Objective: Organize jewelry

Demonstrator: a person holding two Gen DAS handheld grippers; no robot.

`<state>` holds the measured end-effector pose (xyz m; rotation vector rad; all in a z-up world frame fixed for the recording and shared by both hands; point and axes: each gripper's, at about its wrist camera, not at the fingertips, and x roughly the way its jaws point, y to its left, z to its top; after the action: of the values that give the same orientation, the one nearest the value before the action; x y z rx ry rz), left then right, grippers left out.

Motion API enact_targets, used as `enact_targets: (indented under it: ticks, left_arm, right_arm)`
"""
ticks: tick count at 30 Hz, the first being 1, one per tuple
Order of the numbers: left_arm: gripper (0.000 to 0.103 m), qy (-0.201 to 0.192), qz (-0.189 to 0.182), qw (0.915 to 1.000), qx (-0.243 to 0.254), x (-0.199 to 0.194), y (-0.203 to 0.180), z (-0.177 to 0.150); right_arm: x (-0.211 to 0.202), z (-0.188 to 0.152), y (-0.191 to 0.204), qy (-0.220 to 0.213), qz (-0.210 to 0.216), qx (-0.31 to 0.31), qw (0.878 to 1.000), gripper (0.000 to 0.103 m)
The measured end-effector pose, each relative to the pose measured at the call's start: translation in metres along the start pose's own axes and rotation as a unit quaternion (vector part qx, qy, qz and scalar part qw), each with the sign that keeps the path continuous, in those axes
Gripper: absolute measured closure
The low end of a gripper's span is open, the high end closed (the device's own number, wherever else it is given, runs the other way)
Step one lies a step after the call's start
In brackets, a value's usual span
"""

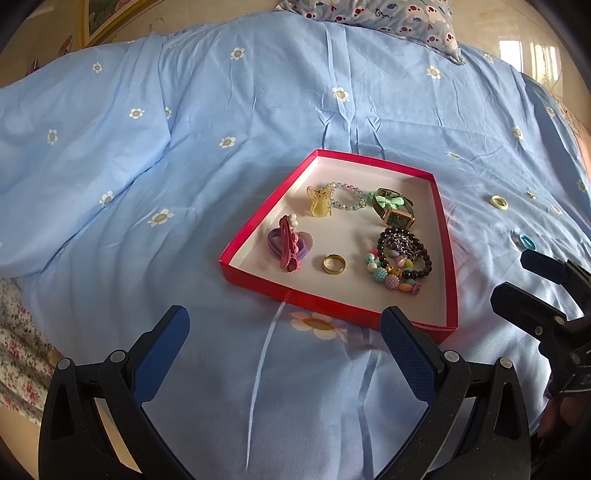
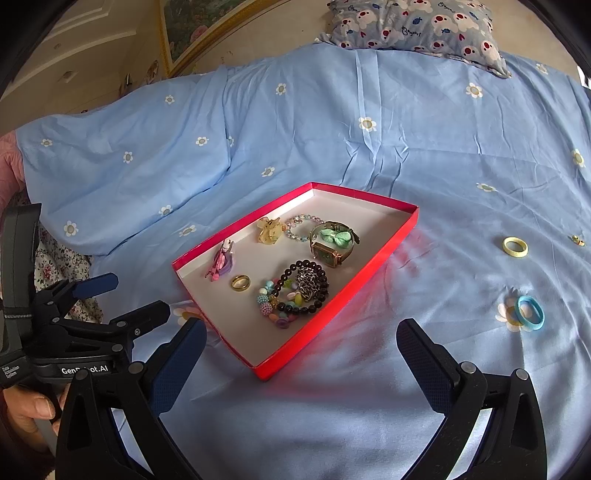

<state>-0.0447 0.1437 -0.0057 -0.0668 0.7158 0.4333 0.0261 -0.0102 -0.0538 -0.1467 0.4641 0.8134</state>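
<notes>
Home bedroom: bed with blue floral duvet (image 1: 229, 110), pillow (image 2: 417, 26).

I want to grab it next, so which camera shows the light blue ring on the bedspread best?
The right wrist view: the light blue ring lies whole and unobstructed. In the left wrist view it is small at the edge.

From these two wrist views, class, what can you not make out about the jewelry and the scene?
- Small gold item on the bedspread: too small in both views to identify.
- Bracelet pile in the red tray: pieces overlap; count unclear.
- Watch dial: too small to read.
- Pillow: cut off by the top edge.
</notes>
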Motion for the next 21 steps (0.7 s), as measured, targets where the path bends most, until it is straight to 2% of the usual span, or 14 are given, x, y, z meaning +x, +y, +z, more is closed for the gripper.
enact_targets:
  ticks: [21]
  left_arm:
    - [0.000,0.010,-0.001,0.9999,0.002,0.0090,0.0006,0.0028]
  right_arm:
    - [0.0051,-0.0015,-0.0065,0.010,0.003,0.010,1.000,0.000]
